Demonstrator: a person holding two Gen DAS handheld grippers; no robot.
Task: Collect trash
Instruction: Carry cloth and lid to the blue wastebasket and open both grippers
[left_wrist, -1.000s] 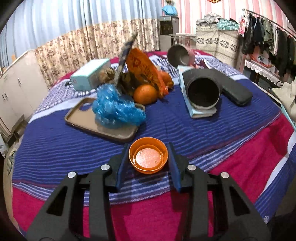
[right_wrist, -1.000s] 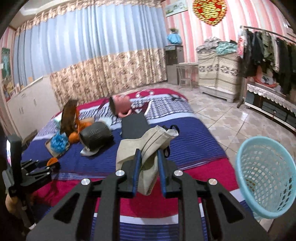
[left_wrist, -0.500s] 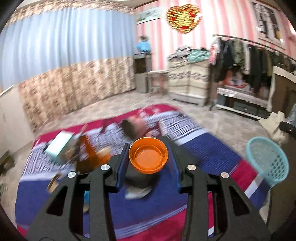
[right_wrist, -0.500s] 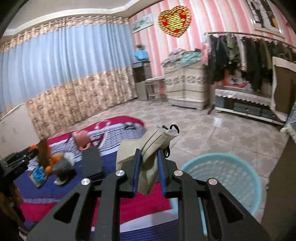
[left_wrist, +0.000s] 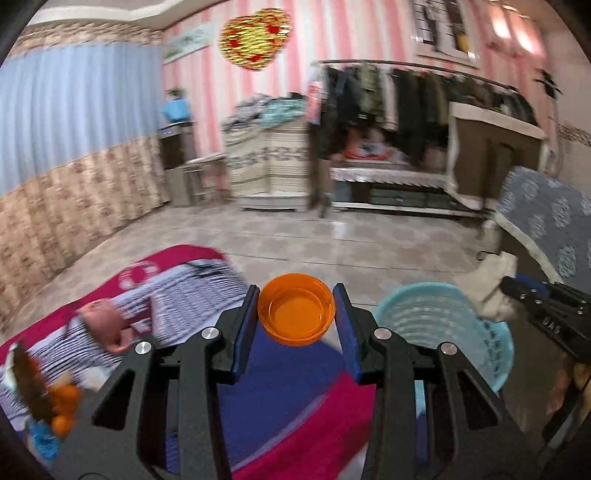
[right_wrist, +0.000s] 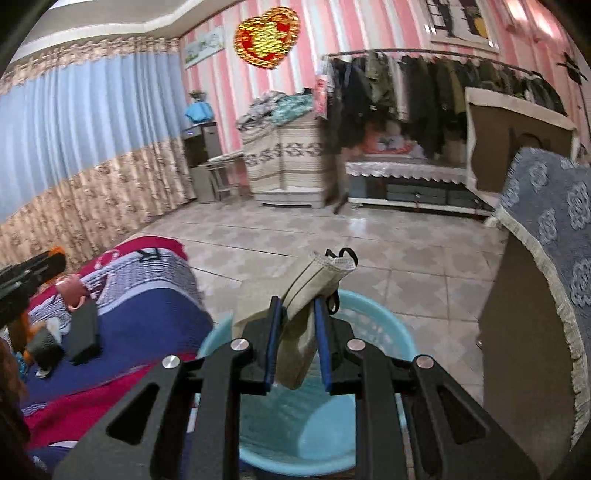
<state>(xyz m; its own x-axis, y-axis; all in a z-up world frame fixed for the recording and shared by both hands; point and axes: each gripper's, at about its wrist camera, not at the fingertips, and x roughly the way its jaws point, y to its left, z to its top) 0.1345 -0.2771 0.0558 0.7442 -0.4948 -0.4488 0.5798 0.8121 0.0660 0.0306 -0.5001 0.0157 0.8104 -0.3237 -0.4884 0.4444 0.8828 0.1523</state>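
Note:
My left gripper (left_wrist: 296, 320) is shut on a small orange plastic bowl (left_wrist: 296, 314) and holds it in the air past the bed's edge, left of the light blue basket (left_wrist: 436, 321). My right gripper (right_wrist: 297, 334) is shut on a crumpled beige paper bag (right_wrist: 306, 295) with a black handle, held directly above the same blue basket (right_wrist: 295, 424). The right gripper with its bag also shows at the right edge of the left wrist view (left_wrist: 546, 306). The left gripper shows at the left edge of the right wrist view (right_wrist: 22, 280).
The bed with a red, blue and striped blanket (right_wrist: 129, 314) lies left, carrying a pink cup (right_wrist: 72, 291), a black case (right_wrist: 83, 328), oranges and a blue bag (left_wrist: 44, 439). A cabinet under a patterned grey cloth (right_wrist: 546, 240) stands right. Tiled floor (right_wrist: 332, 236) and a clothes rack (right_wrist: 424, 92) lie beyond.
Both grippers swung right, away from the bed toward the basket. The right gripper with the bag now hangs over the basket. The left gripper lifted the orange bowl off the blanket.

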